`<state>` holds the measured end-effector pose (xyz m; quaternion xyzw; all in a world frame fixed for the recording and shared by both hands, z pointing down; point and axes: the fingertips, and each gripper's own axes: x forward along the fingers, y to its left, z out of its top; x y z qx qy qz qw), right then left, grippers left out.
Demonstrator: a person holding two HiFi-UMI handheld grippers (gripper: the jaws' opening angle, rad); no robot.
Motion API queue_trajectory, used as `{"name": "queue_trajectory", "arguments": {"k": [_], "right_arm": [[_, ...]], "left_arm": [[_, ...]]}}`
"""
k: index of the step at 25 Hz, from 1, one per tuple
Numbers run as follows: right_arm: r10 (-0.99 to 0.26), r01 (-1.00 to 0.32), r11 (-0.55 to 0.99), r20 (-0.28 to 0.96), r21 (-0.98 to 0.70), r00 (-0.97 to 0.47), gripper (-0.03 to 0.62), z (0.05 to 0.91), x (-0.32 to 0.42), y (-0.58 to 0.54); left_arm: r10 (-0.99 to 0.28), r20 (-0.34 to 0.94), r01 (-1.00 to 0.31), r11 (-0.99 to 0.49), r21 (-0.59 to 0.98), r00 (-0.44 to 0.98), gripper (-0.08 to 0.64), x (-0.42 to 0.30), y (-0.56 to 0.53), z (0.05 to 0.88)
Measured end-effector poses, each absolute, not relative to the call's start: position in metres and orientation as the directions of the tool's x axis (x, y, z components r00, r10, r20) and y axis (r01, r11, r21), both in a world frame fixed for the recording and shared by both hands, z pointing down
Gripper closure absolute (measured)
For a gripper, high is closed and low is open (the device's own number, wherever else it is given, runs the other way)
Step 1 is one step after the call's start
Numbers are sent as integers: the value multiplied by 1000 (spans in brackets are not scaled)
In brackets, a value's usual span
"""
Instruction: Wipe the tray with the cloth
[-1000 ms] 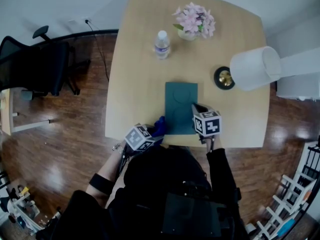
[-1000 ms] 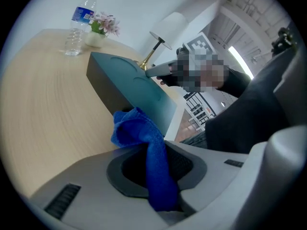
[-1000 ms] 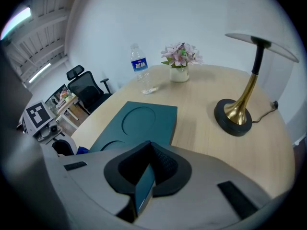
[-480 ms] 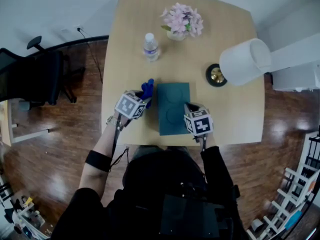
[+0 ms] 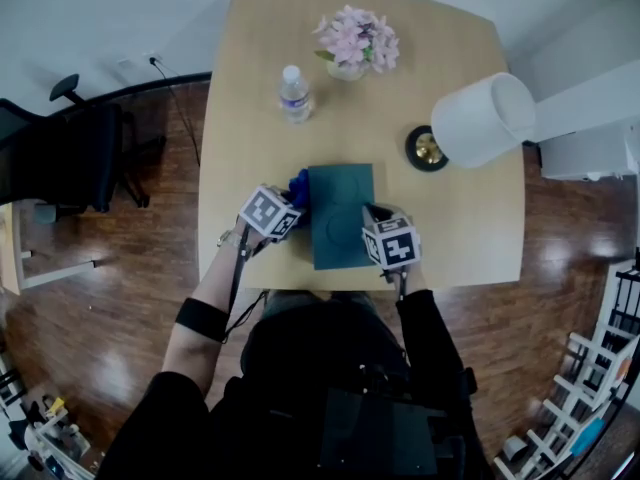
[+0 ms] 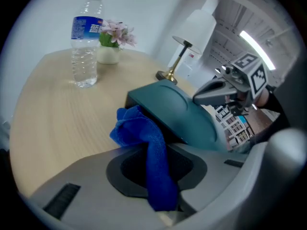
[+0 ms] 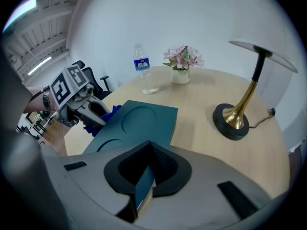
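A dark teal tray with two round recesses lies on the wooden table near its front edge. My right gripper is shut on the tray's near right edge, and the edge sits between its jaws. My left gripper is shut on a blue cloth. The bunched cloth rests against the tray's left edge. In the right gripper view the left gripper and cloth are at the tray's left side.
A water bottle, a vase of pink flowers and a brass lamp with a white shade stand at the back of the table. A black office chair is on the wooden floor to the left.
My left gripper has carried the cloth from below the table's front edge up over the table to the tray's left edge. The right gripper has kept its hold on the tray.
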<state>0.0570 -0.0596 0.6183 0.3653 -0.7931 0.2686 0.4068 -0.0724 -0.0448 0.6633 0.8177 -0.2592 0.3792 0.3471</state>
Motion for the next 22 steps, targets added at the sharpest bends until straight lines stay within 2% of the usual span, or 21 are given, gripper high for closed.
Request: {"name": "queue_trajectory", "arguments": {"k": [11, 22], "right_arm": [[-357, -798, 584, 837, -147, -415, 584, 620, 59, -61], [-373, -805, 575, 828, -149, -419, 584, 621, 56, -62]], "left_arm": [[-2, 759, -555, -683, 474, 651, 462, -39, 84, 646], [39, 740, -517, -691, 505, 672, 462, -31, 127, 635]]}}
